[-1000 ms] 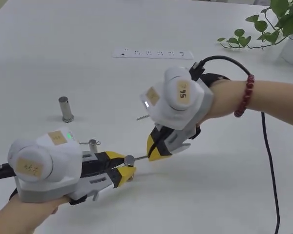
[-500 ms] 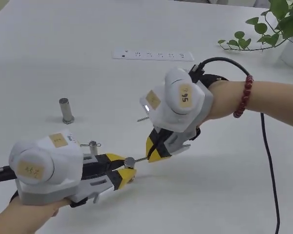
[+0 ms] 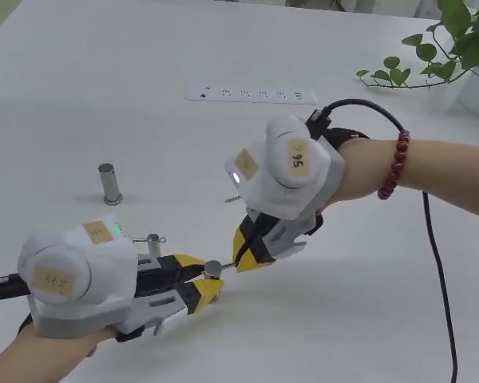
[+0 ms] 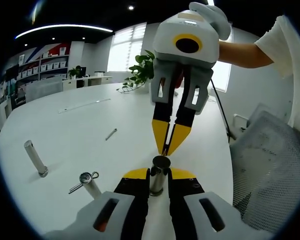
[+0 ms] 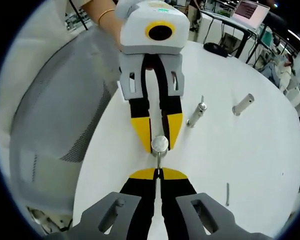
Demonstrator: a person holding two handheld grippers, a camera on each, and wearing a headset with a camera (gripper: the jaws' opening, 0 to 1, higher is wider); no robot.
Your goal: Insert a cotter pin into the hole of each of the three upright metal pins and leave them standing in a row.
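Cotter pin (image 5: 160, 161), nipped in the nearly closed fingers of the right gripper (image 5: 160, 171), had its tip at the head of the metal pin (image 4: 158, 177) clamped by the left gripper (image 3: 208, 276), so insertion seemed in hand, next needing a straight push through the hole.

Across my white table (image 3: 88, 72) lies a power strip (image 3: 249, 94), flat; a leafy plant (image 3: 457, 33) stands well apart, far right.

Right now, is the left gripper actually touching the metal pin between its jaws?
Touching. The left gripper view shows the left gripper's yellow-tipped jaws pressed against both sides of the metal pin.
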